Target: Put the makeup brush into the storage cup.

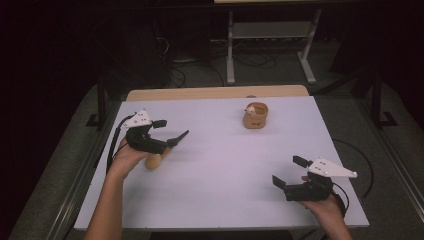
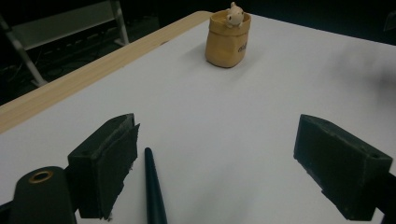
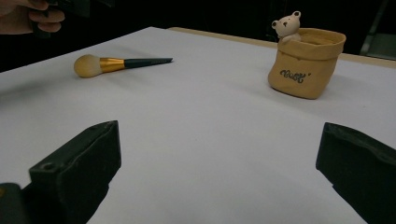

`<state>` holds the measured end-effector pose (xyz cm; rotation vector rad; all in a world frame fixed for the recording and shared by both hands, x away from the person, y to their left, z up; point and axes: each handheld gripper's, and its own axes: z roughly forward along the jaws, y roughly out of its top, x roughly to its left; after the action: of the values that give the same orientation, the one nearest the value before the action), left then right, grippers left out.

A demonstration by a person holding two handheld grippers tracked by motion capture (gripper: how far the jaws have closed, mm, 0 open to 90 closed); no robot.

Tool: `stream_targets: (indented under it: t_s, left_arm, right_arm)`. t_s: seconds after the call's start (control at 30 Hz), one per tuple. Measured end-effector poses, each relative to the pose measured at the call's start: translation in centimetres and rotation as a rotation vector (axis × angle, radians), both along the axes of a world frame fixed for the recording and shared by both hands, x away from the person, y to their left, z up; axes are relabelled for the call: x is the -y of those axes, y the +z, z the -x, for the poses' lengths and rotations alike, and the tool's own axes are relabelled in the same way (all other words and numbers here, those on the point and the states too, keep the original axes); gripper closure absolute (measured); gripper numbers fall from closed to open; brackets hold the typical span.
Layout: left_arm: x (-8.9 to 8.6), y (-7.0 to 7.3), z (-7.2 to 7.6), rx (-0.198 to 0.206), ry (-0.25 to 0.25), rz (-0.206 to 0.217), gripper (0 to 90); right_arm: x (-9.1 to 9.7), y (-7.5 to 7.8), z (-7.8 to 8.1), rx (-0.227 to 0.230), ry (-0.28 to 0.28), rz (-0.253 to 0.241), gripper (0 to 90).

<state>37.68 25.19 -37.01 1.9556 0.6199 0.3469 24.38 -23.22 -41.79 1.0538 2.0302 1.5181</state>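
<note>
A makeup brush (image 1: 153, 162) with a tan head, gold ferrule and dark handle lies on the white table (image 1: 225, 170) at the left; the right gripper view shows it whole (image 3: 116, 63). My left gripper (image 1: 162, 134) hovers over it, open. The handle tip (image 2: 153, 186) lies between its jaws, close to the left one and untouched. A tan pouch (image 1: 255, 119) with a small bear figure (image 1: 250, 108) at its rim stands at the back centre-right, also in both gripper views (image 2: 227, 42) (image 3: 306, 65). My right gripper (image 1: 289, 171) is open and empty near the front right.
A bare wooden strip (image 1: 215, 92) runs along the table's far edge. Beyond it stand a metal frame (image 1: 270, 40) and cables on a dark floor. The table's front right corner lies just past my right hand.
</note>
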Motion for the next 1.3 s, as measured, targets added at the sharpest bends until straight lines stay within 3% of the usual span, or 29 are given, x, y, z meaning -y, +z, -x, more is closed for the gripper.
stream_targets:
  t_s: [0.23, 0.53, 0.87, 1.3]
  left_arm:
    - [-0.3, -0.3, -0.8, 0.008, 0.029, -0.012, 13.2]
    - [-0.6, -0.4, -1.8, -0.011, 0.049, -0.021, 12.7]
    - [-1.5, -0.8, -2.4, -0.024, 0.095, 0.006, 12.7]
    - [-1.9, -1.4, -2.7, -0.069, 0.13, -0.033, 13.2]
  right_arm:
    - [-0.1, 0.1, 0.0, 0.008, 0.004, 0.004, 0.0]
    - [0.1, 0.2, -0.1, 0.013, -0.006, 0.0, 0.0]
    - [0.2, 0.2, -0.1, 0.02, -0.004, -0.002, 0.0]
    - [0.0, 0.1, -0.1, 0.016, 0.006, -0.001, 0.0]
